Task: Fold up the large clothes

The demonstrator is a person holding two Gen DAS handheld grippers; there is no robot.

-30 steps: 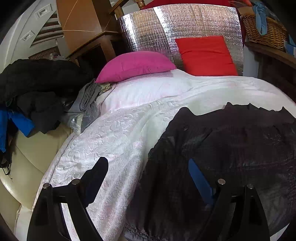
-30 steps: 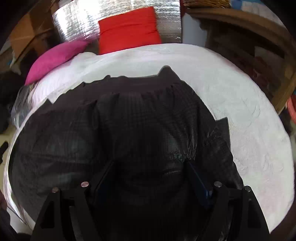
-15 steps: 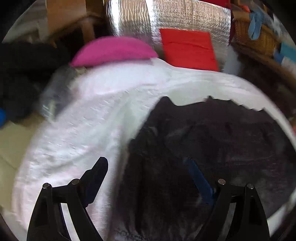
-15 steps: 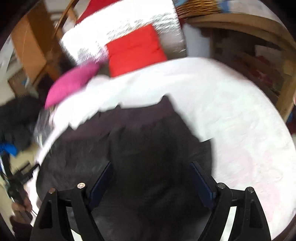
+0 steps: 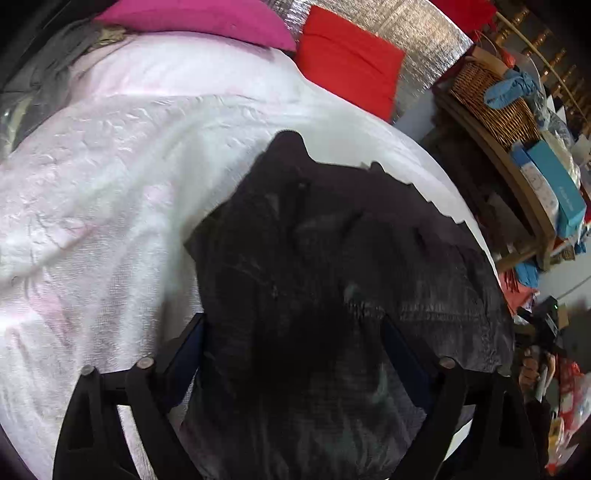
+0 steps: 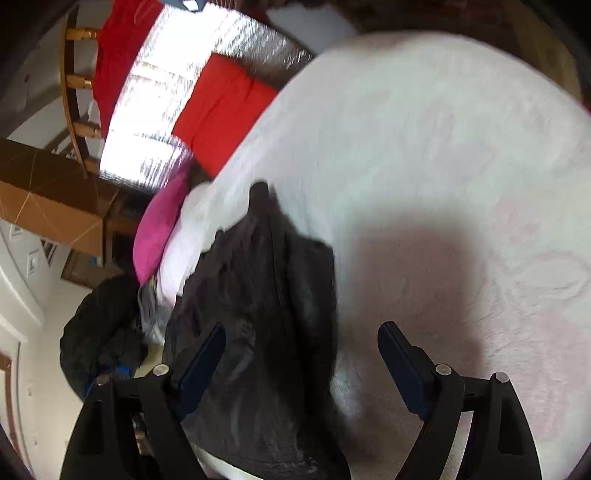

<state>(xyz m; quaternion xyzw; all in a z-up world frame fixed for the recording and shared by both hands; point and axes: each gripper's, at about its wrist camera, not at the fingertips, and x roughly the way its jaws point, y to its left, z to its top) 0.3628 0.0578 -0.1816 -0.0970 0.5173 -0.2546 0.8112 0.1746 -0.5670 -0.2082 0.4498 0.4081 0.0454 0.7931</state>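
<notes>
A large black garment (image 5: pixel 343 280) lies spread on a white bedspread (image 5: pixel 110 177). My left gripper (image 5: pixel 295 343) is open and hovers over the garment's near part, its fingers apart and holding nothing. In the right wrist view the garment (image 6: pixel 258 295) lies to the left on the bedspread (image 6: pixel 424 147). My right gripper (image 6: pixel 301 349) is open and empty, over the garment's right edge, with its right finger over bare bedspread. The view is tilted and blurred.
A pink pillow (image 5: pixel 207 18), a red pillow (image 5: pixel 347 62) and a silver foil panel (image 5: pixel 417 44) stand at the bed's head. A wooden shelf with a wicker basket (image 5: pixel 491 99) and boxes runs along the right. Dark clothes (image 6: pixel 99 332) are piled beside the bed.
Both grippers have swung: the left now looks right across the garment, the right has rolled and moved off to the garment's right edge. Both stay open.
</notes>
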